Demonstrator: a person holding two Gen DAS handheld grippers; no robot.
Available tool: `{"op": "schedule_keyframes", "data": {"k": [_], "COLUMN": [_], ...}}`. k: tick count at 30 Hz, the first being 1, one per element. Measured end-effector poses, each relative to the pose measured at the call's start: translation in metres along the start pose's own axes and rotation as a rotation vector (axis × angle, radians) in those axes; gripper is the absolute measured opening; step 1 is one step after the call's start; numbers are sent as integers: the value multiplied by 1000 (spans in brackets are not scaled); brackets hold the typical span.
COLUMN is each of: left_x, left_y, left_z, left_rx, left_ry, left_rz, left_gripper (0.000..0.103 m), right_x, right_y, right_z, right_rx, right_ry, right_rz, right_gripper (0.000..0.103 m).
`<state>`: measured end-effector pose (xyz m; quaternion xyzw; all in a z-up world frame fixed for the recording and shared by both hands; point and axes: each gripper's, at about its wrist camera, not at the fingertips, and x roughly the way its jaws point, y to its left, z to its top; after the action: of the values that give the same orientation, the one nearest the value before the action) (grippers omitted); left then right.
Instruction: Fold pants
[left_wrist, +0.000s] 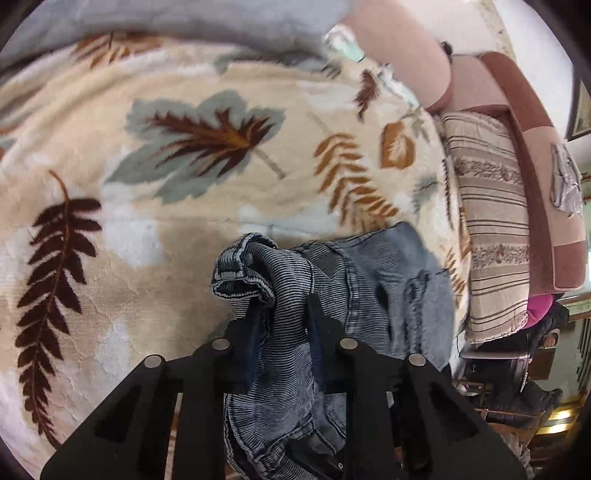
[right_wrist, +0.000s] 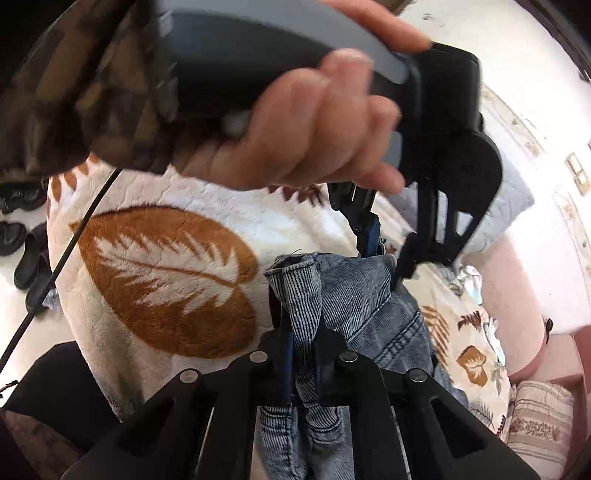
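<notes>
Bedding forms the work surface: a plush leaf-print blanket covers the bed, with a striped pillow and a pink headboard along its far edge. Shoes stand on the floor beside the bed.

Above the blanket hang the jeans, bunched and lifted, held by both tools; whether any part rests on the blanket cannot be told.

Left gripper: fingers clenched on a gathered hem or edge of the denim, with fabric bulging between and above them. In the right wrist view the person's left hand holds this tool just beyond the fabric.

Right gripper: fingers clenched on a narrow fold of the same denim.

Handling: denim is judged moderately heavy, soft, non-slippery and not fragile. It will sag between grip points. Best holds are judged to be seamed edges, such as hem or waistband, where layers are thick.
</notes>
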<state>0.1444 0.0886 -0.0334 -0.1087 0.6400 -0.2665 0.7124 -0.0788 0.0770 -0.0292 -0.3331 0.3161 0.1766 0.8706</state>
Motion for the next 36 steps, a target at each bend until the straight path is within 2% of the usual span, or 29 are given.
{"op": "schedule_keyframes", "data": {"k": [3,7,12,15,19,21,23,24,25,28,29,30,31,32,33,34,36], "left_x": [-13,-23,-6,31,92,130,160,167,167,136,122,104,86,73,65,60,71], "left_y": [-26,-76,-147,-196,-238,-252,-262,-267,-270,-288,-295,-301,-307,-309,-309,-306,-296], "left_z": [-2,-2,0,0,-9,-16,-21,-22,-22,-16,-14,-12,-10,-9,-8,-6,1], "left_rx": [31,86,179,225,242,242,256,266,274,354,396,453,515,563,605,650,668], "left_ry": [-35,-70,-58,-3,92,160,219,234,239,231,208,168,110,59,18,0,53], "left_rz": [14,-7,-12,-39,-33,9,103,140,145,97,85,86,107,132,159,191,218], "left_gripper": [20,20,20,20,20,20,20,20,20,22,26,46,78,92,102,103,103], "right_x": [-17,-46,-76,-86,-78,-70,-67,-70,-73,-83,-86,-86,-87,-87,-86,-84,-77], "right_y": [-20,-55,-117,-155,-192,-201,-206,-207,-209,-215,-219,-221,-225,-228,-231,-233,-236], "right_z": [-4,-18,-66,-112,-194,-236,-269,-279,-287,-307,-314,-318,-322,-326,-331,-335,-334], "right_rx": [72,195,440,631,929,1066,1160,1188,1209,1265,1289,1309,1333,1359,1393,1425,1456], "right_ry": [-26,-56,-35,11,124,176,198,186,169,114,95,79,63,49,33,16,-2], "right_rz": [9,13,52,100,222,282,350,373,394,443,456,466,476,482,489,504,545], "right_gripper": [7,6,6,7,8,10,21,23,24,27,30,32,42,53,59,67,69]}}
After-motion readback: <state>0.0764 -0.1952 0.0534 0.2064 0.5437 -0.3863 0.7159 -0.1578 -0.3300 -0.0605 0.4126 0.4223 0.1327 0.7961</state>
